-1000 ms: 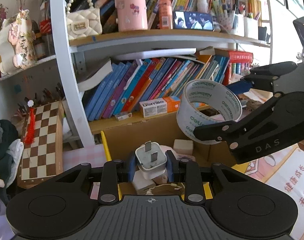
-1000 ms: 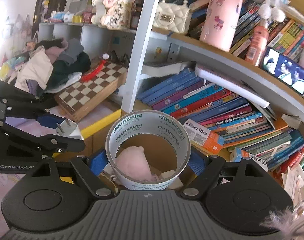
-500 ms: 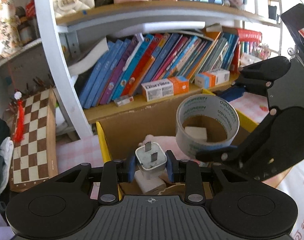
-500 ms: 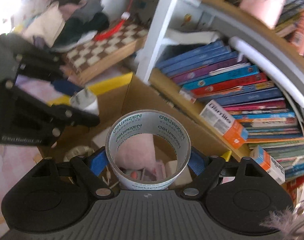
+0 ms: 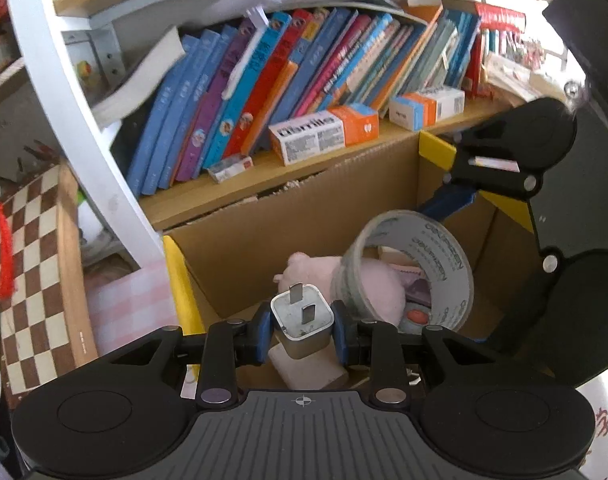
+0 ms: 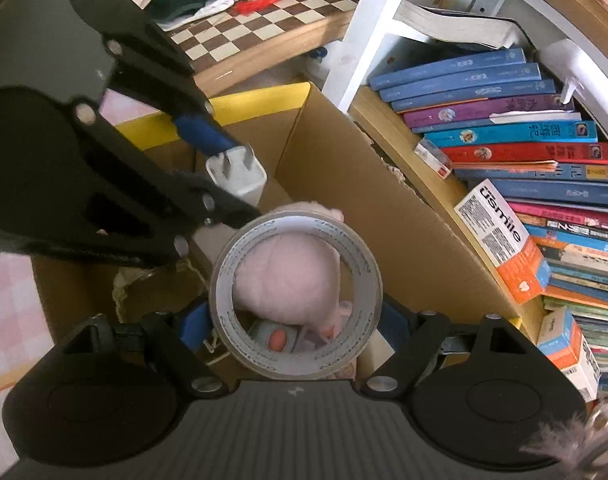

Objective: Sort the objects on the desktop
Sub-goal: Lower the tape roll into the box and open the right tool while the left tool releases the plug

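A white plug charger (image 5: 302, 316), prongs up, is clamped between the blue pads of my left gripper (image 5: 302, 332), just above the near edge of an open cardboard box (image 5: 304, 216). In the right wrist view the left gripper (image 6: 234, 172) comes in from the left with the charger (image 6: 240, 178). My right gripper (image 6: 296, 320) is shut on a grey tape roll (image 6: 304, 222) held low over the box (image 6: 383, 208). A pink plush toy (image 6: 284, 272) shows through the roll's hole. From the left, the tape roll (image 5: 451, 264) hangs tilted beside the plush toy (image 5: 379, 284).
The box has yellow-taped rims (image 5: 180, 276) and holds several small items. Behind it a wooden shelf carries leaning books (image 5: 264, 80) and orange-white cartons (image 5: 323, 132). A white shelf post (image 5: 84, 120) and a chessboard (image 5: 32, 272) stand left. Pink checked cloth (image 5: 128, 304) covers the desk.
Both grippers have moved forward and down over the box. The tape roll has dropped from above the box rim to inside its opening, close to the plush toy.
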`<action>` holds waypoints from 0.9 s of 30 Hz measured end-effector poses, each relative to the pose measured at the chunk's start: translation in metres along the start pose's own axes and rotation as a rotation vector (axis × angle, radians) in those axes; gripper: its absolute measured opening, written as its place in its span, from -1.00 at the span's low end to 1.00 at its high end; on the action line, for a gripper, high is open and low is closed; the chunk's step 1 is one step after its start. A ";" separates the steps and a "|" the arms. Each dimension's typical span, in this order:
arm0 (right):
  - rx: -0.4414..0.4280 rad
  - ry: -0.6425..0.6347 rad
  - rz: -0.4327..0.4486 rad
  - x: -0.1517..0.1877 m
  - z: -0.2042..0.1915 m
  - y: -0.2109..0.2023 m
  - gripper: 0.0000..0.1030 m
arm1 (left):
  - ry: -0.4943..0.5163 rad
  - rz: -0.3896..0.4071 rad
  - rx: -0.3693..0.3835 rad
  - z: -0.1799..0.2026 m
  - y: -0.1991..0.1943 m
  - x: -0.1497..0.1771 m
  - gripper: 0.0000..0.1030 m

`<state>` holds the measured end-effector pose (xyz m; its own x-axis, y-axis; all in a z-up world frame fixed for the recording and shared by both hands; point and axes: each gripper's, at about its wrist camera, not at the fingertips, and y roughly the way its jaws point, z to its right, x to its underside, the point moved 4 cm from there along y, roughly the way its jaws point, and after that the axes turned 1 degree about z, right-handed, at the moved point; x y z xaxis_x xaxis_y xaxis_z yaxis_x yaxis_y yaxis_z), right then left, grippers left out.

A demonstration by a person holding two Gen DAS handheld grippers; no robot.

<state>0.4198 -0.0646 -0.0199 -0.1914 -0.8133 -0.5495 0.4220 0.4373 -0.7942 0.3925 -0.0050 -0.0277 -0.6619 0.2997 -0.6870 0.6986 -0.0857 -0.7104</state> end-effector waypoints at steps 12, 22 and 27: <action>-0.060 0.021 -0.086 0.007 0.002 0.020 0.51 | 0.021 -0.055 -0.001 -0.004 0.017 0.000 -0.44; -0.046 0.033 -0.081 0.007 0.002 0.016 0.70 | 0.040 -0.050 -0.012 -0.001 0.017 0.001 -0.39; -0.031 0.045 -0.063 0.007 0.002 0.007 0.74 | 0.062 -0.018 -0.028 0.002 0.006 0.000 -0.23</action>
<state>0.4230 -0.0682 -0.0284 -0.2567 -0.8217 -0.5089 0.3806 0.3981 -0.8347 0.3965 -0.0078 -0.0323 -0.6573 0.3591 -0.6625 0.6943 -0.0531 -0.7177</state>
